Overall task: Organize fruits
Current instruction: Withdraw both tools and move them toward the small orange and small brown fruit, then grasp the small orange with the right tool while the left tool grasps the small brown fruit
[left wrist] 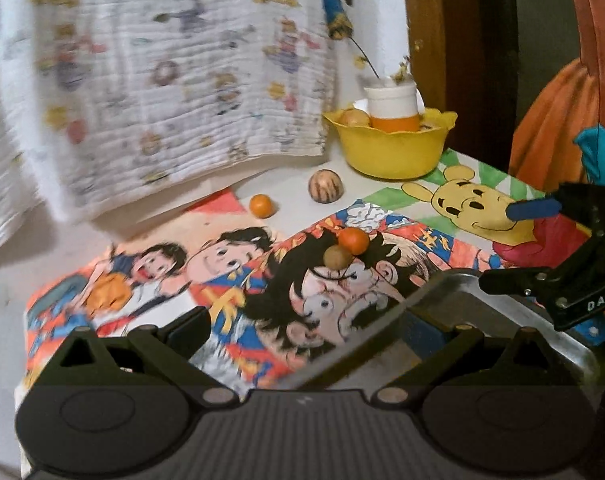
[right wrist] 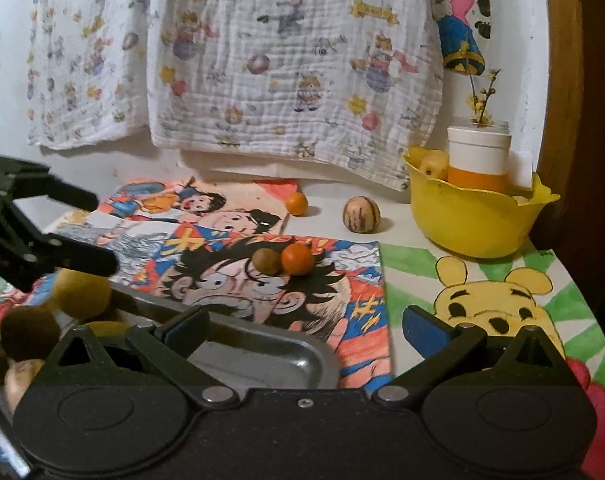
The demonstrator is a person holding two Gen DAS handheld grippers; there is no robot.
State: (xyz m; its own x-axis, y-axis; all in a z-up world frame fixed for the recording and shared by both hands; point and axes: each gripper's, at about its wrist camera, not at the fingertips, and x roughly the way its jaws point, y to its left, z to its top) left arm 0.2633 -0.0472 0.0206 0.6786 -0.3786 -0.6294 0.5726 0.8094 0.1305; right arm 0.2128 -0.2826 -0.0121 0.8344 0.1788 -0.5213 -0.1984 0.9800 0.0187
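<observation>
An orange fruit point(left wrist: 353, 240) point(right wrist: 297, 259) touches a brown round fruit point(left wrist: 337, 257) point(right wrist: 267, 261) on the cartoon drawing. A smaller orange fruit point(left wrist: 261, 205) point(right wrist: 296, 203) and a striped beige fruit point(left wrist: 326, 186) point(right wrist: 361, 214) lie farther back on the white table. A metal tray point(right wrist: 258, 356) point(left wrist: 462, 292) sits close in front, with several yellow and brown fruits point(right wrist: 82, 294) at its left end. My left gripper point(left wrist: 302, 324) is open and empty above the tray edge. My right gripper point(right wrist: 302, 326) is open and empty over the tray.
A yellow bowl point(left wrist: 390, 148) point(right wrist: 474, 220) at the back right holds a white-and-orange jar point(right wrist: 478, 160) and pale fruits. A printed cloth point(right wrist: 262, 60) hangs behind. Cartoon drawings point(right wrist: 498, 308) cover the table. The right gripper point(left wrist: 574, 256) shows in the left wrist view.
</observation>
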